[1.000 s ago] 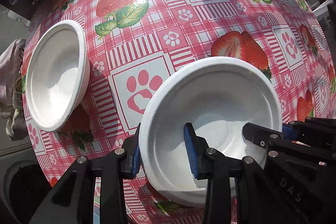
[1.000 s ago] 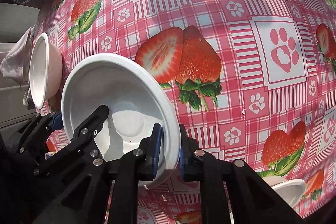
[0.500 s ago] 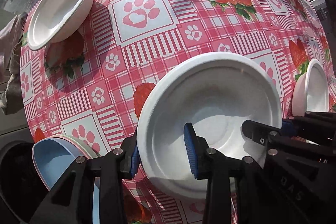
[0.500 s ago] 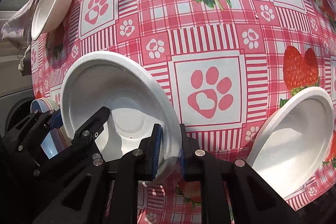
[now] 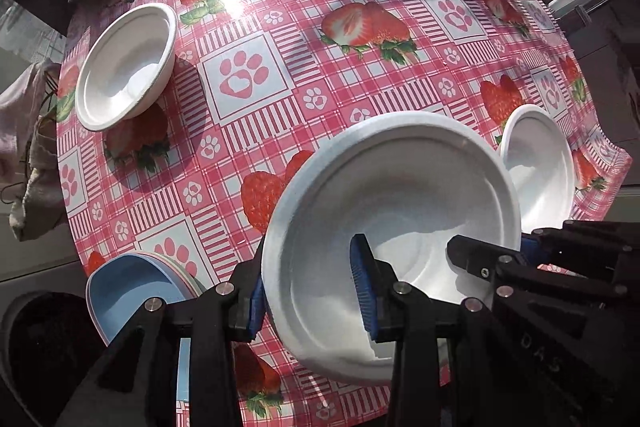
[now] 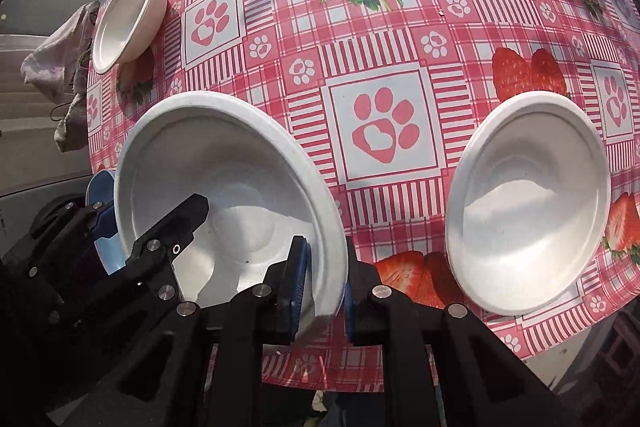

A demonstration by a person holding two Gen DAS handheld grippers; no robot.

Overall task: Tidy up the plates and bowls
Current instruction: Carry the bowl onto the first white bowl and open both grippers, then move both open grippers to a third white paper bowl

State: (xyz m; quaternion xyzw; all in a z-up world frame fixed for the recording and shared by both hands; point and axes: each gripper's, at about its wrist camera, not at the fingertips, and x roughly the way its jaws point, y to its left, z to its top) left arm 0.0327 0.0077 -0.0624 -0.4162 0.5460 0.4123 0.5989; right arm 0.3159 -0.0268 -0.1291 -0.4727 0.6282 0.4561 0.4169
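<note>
Held a white bowl clear of the table, above its near edge and tilted. Clamped the bowl's left wall with the left gripper, one finger inside and one outside. Pinched the right rim with the right gripper, jaws narrow on the thin lip. Left a second bowl resting by the near right corner, a third bowl by the left edge, and stacked plates at the near left corner, apparently partly over the edge. Risked creasing or tearing the seemingly soft rim by pulling or twisting the two grips unevenly. Risked a drop by easing one grip early. Risked pushing the second bowl off its corner by lowering off-centre when nesting, and clipping the plates with the left fingers.
</note>
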